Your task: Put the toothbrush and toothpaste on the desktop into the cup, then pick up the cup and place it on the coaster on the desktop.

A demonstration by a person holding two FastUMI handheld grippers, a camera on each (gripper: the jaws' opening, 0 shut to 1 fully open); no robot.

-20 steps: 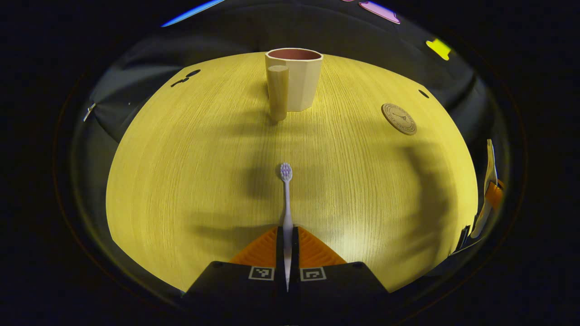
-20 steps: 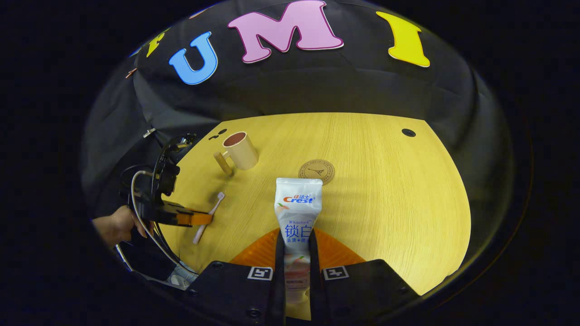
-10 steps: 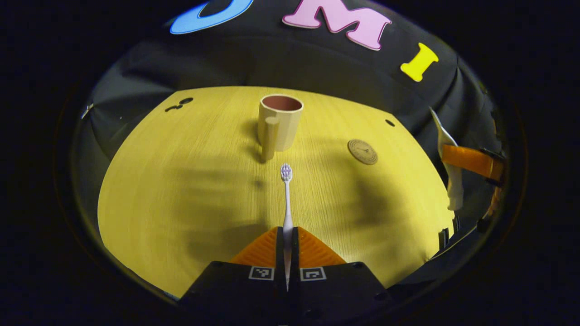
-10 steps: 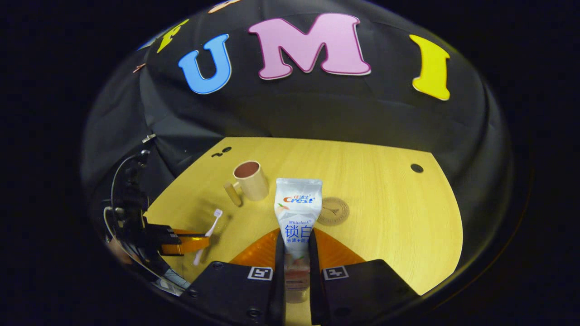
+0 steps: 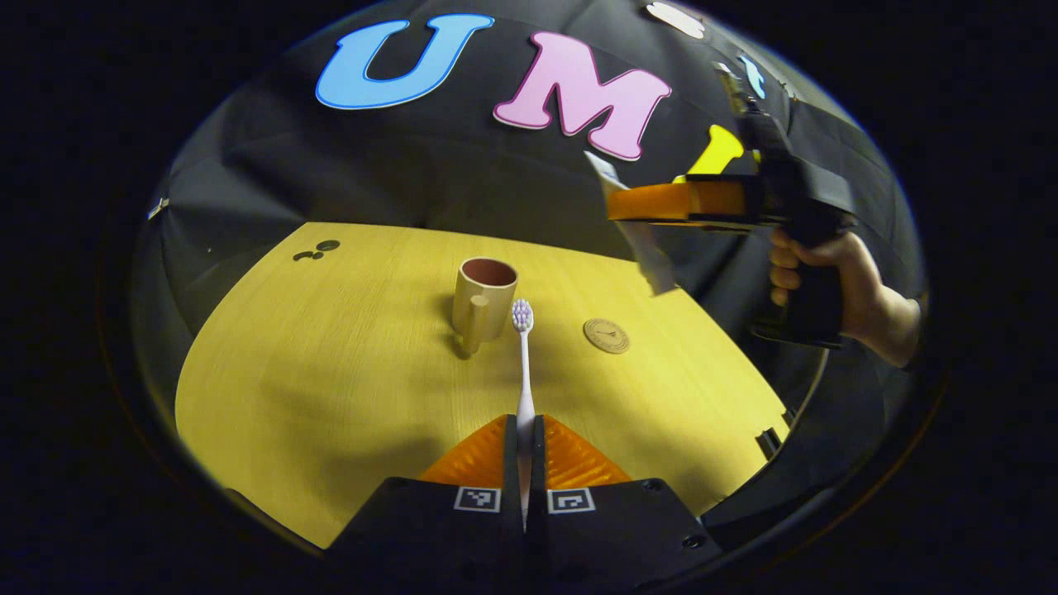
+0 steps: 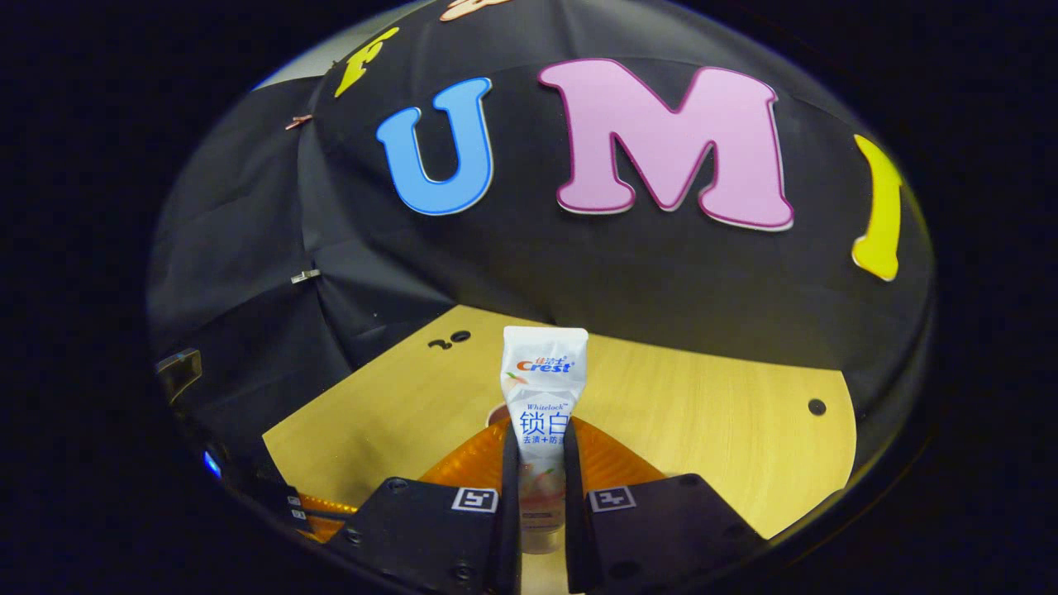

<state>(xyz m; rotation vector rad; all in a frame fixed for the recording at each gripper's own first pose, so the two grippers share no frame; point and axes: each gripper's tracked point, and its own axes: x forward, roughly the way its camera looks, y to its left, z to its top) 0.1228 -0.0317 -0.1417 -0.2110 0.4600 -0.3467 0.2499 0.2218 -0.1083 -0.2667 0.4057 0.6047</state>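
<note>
Wooden desk (image 5: 331,347) below, we carry clamped toothbrush (image 5: 523,364) and toothpaste (image 6: 542,397); next, tip both into cup (image 5: 483,297).

The left gripper (image 5: 524,450) is clamped on a thin white toothbrush (image 5: 523,364). The right gripper (image 6: 541,487), held raised in a hand (image 5: 835,268), pinches a white toothpaste tube (image 6: 543,397).

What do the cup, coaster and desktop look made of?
Cup: likely matte plastic or ceramic, beige and smooth, no glare. Coaster: probably wood or cork, a dull brown disc with an engraved mark. Desktop: pale wood or wood-look laminate with fine straight grain.
</note>
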